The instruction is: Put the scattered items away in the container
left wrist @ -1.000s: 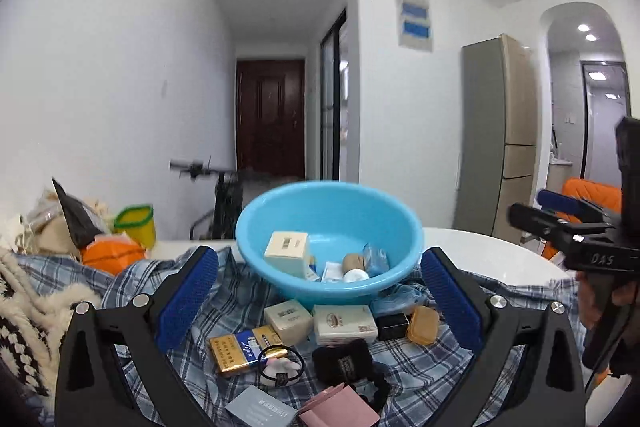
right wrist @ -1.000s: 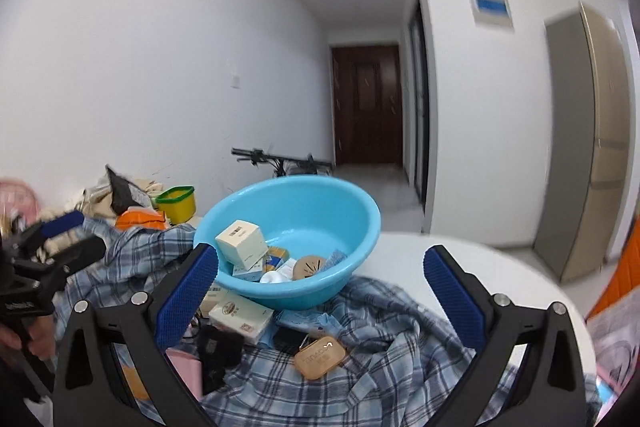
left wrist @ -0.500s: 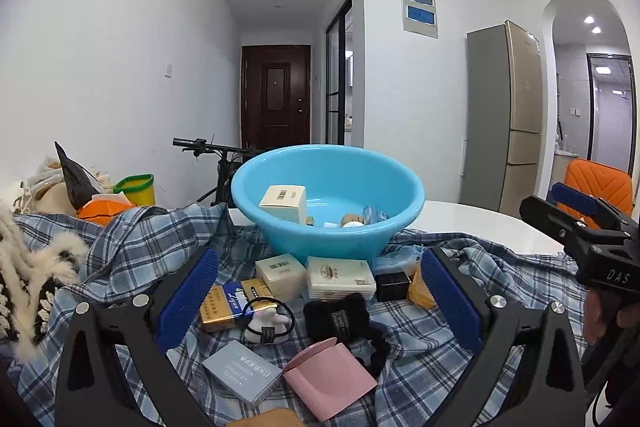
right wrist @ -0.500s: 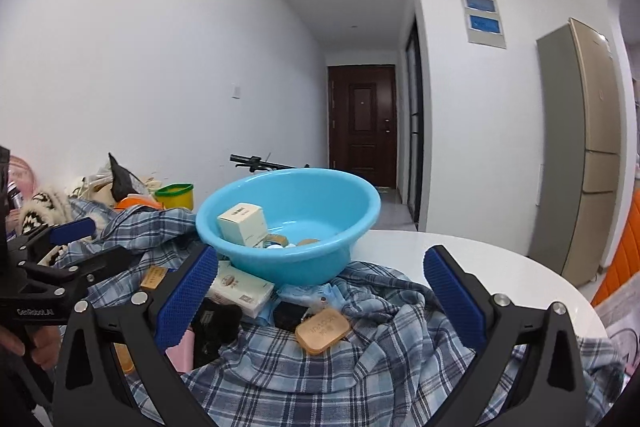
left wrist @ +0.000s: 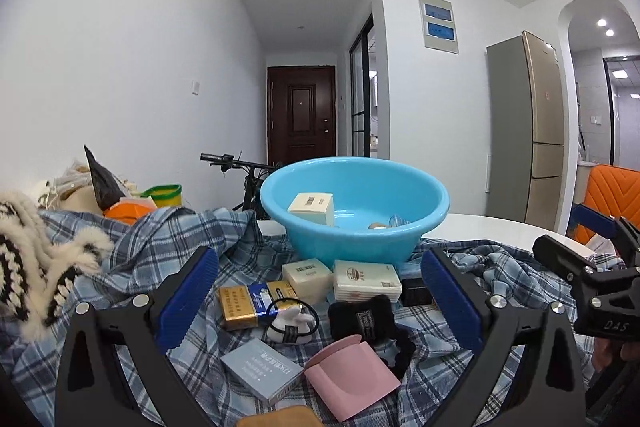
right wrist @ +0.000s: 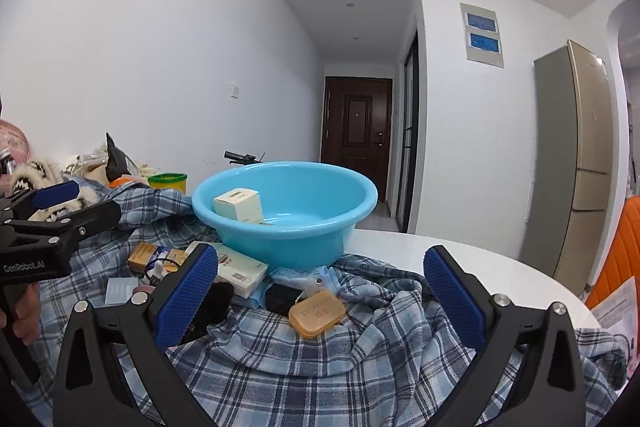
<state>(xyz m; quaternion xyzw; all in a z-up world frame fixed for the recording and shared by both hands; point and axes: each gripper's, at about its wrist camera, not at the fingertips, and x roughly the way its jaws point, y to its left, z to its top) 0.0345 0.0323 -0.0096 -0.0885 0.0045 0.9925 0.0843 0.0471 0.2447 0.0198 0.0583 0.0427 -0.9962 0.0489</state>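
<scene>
— Basin [left wrist: 354,227], blue plastic, sits on the plaid cloth [right wrist: 320,355] at the table's middle. What's inside?

— Cream carton [left wrist: 311,207] leaning against the basin's left inner wall; a few small bits on the floor to its right, too small to name.

— And outside it?

— Against the basin's near wall: two pale boxes [left wrist: 340,277] side by side, a small black box [left wrist: 414,291] to their right. Nearer than those: gold-and-blue pack [left wrist: 256,301], black hair tie [left wrist: 291,315] lying over a white figure, black bone-shaped pouch [left wrist: 362,315], grey booklet [left wrist: 261,369], pink case [left wrist: 350,375]. Tan soap-like bar [right wrist: 317,313] lies near the basin's front right, on the cloth.

— Grippers?

— Left gripper [left wrist: 318,301]: jaws spread wide, holding nothing, above the near clutter. Right gripper [right wrist: 320,297]: jaws equally wide, nothing between them, above the cloth by the tan bar.

— Beyond the basin?

— Left of it, fuzzy black-and-white garment [left wrist: 36,267], orange item, green-rimmed cup [left wrist: 164,194]. Behind it, bicycle handlebar [left wrist: 224,159].
</scene>
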